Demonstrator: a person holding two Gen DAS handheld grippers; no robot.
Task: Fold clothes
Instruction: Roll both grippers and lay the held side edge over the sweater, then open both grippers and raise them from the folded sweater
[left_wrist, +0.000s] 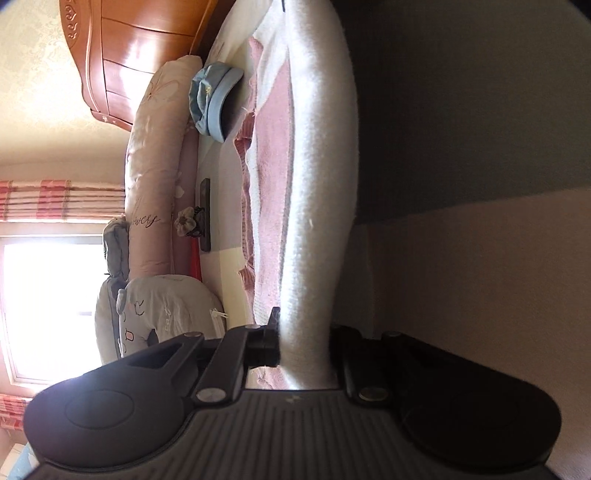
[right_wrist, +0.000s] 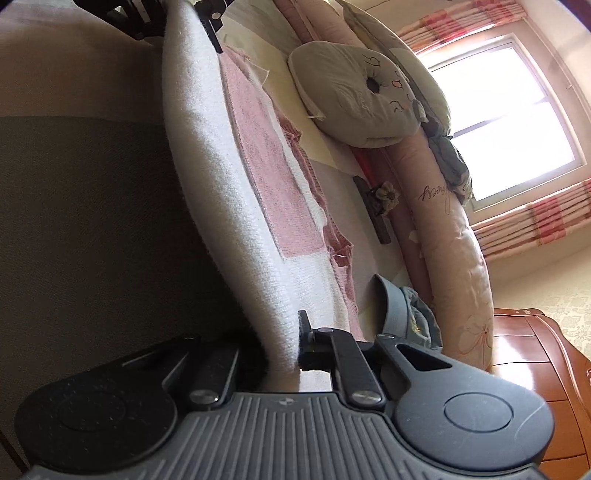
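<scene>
A white and pink knitted garment (left_wrist: 314, 155) lies spread on the bed, and its white edge is lifted into a taut fold. My left gripper (left_wrist: 304, 352) is shut on one end of that white edge; the fabric fills the gap between its fingers. My right gripper (right_wrist: 282, 354) is shut on the other end of the same garment (right_wrist: 221, 147). In the right wrist view the left gripper (right_wrist: 147, 18) shows at the top left, clamped on the far end of the fold. The pink panel (right_wrist: 266, 155) lies flat behind the fold.
A light blue cap (left_wrist: 210, 99) (right_wrist: 402, 314) rests on the bed beside the garment. A rolled pink quilt (left_wrist: 151, 166) (right_wrist: 454, 240), a cat-face pillow (left_wrist: 162, 314) (right_wrist: 354, 96) and a flower hair clip (left_wrist: 186, 221) (right_wrist: 386, 197) lie beyond. A wooden headboard (left_wrist: 140, 55) and window (right_wrist: 509, 118) stand behind.
</scene>
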